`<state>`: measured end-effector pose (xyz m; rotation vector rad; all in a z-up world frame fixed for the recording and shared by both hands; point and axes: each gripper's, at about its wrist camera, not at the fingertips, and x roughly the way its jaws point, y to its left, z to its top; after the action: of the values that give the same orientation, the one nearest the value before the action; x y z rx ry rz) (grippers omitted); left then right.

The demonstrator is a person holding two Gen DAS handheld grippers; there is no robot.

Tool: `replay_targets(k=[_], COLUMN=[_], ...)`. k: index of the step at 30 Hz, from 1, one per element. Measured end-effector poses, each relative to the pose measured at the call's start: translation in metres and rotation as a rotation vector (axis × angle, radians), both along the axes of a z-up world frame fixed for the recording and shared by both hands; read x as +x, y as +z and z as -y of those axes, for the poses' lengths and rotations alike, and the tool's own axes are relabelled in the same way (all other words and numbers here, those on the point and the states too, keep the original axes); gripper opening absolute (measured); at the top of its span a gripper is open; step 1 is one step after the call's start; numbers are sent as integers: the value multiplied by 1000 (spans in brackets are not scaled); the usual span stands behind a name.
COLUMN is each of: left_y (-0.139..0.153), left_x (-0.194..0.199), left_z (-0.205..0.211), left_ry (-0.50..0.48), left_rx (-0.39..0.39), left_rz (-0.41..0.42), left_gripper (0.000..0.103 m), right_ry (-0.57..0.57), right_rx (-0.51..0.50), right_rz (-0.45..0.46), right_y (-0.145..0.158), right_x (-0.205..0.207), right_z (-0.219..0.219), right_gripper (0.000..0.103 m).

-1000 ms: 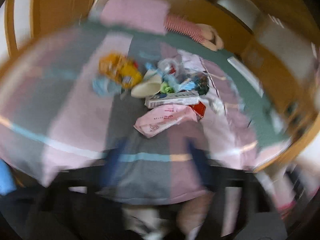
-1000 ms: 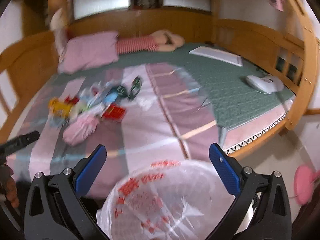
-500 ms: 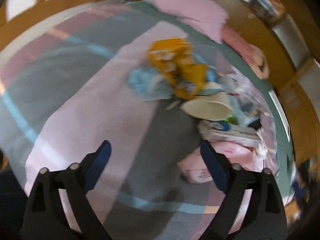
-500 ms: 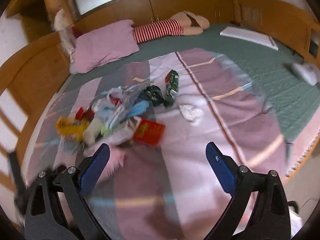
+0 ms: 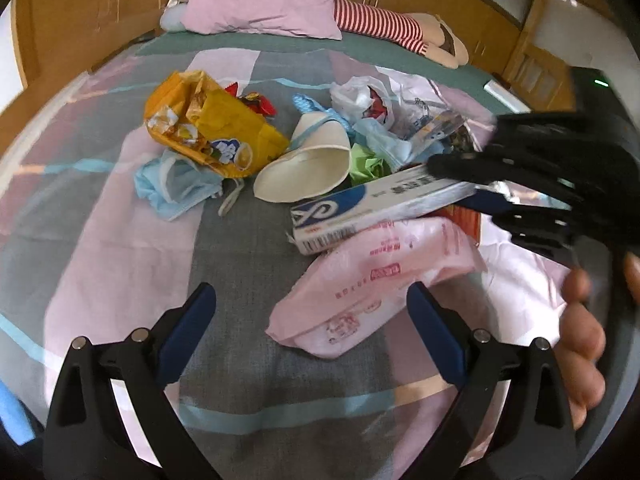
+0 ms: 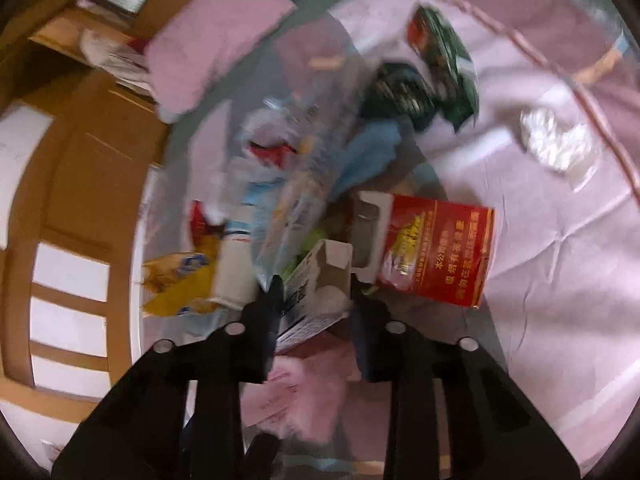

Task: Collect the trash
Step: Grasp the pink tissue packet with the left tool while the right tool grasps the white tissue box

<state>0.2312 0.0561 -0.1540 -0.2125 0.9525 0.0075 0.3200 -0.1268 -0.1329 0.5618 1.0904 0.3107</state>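
Mid-bed trash pile, left to right: one yellow snack bag (image 5: 208,128), one paper cup (image 5: 308,172), one pink packet (image 5: 376,284). Left gripper (image 5: 308,320) hangs released; right gripper (image 6: 316,300) is clenched around the one white-and-blue box (image 5: 372,208).

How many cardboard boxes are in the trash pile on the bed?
2. The white and blue box sits between the right tongs; the red box lies right of it. More may be hidden underneath.

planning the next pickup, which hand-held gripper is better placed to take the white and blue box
Right. The right hand-held gripper already straddles the end of the white and blue box, jaws nearly closed. The left hand-held gripper hangs open, short of the pile.
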Motion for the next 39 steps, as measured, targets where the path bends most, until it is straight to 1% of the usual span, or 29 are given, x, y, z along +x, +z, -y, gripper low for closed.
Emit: replay_targets(k=[2, 4, 5, 9, 11, 12, 13, 14, 15, 16, 17, 18, 19, 21, 24, 27, 31, 35, 37, 39], left_y=[-4, -9, -11, -17, -22, -22, -22, -22, -22, -24, -28, -31, -34, -30, -24, -12, -2, -3, -2, -1], left_x=[2, 7, 10, 20, 22, 17, 17, 17, 14, 11, 10, 9, 9, 6, -1, -15, -26, -38, -44, -48], left_z=[1, 2, 4, 13, 21, 26, 31, 35, 39, 43, 47, 49, 49, 46, 40, 35, 51, 63, 72, 80], left_ry=[-8, -31, -36, -54, -92, -110, -135, -157, -177, -202, -223, -238, -249, -249, -231, -208, -217, -236, -259, -283], left_rx=[-75, -155, -173, -171, -169, -165, -151, -133, -119, -107, -97, -93, -96, -116, -142, -159, -132, -131, -112, -92], left_rz=[-11, -35, -43, -48, -57, -59, -59, -57, -54, -60, -72, -89, -103, -75, -42, 4, 56, 51, 56, 63], left_gripper=[97, 99, 99, 99, 99, 98, 97, 92, 82, 74, 55, 41, 38, 26, 22, 22, 22, 22, 22, 22], right_ry=[-3, -15, -20, -65, -94, -107, -126, -134, -144, -149, -152, -153, -152, -153, -167, -184, -201, -231, -252, -265], right_rx=[8, 16, 14, -23, -47, -59, -73, -81, -86, -90, -94, -100, -106, -116, -113, -98, -122, -152, -168, -208], right_rz=[55, 108, 129, 236, 282, 298, 315, 320, 329, 334, 337, 342, 346, 350, 356, 364, 385, 397, 400, 388], right_y=[16, 38, 45, 78, 84, 88, 94, 91, 94, 94, 93, 94, 94, 92, 93, 95, 104, 113, 115, 113], right_x=[-10, -22, -27, -51, -64, -70, -79, -83, -90, -97, -102, -109, -116, -129, -154, -179, -210, -233, -245, -255], right_z=[5, 14, 18, 45, 60, 65, 75, 82, 89, 95, 99, 104, 107, 115, 129, 146, 167, 190, 203, 213], right_gripper=[27, 25, 25, 25, 25, 25, 25, 25, 25, 25, 25, 25, 25, 25, 25, 25, 25, 25, 25, 25])
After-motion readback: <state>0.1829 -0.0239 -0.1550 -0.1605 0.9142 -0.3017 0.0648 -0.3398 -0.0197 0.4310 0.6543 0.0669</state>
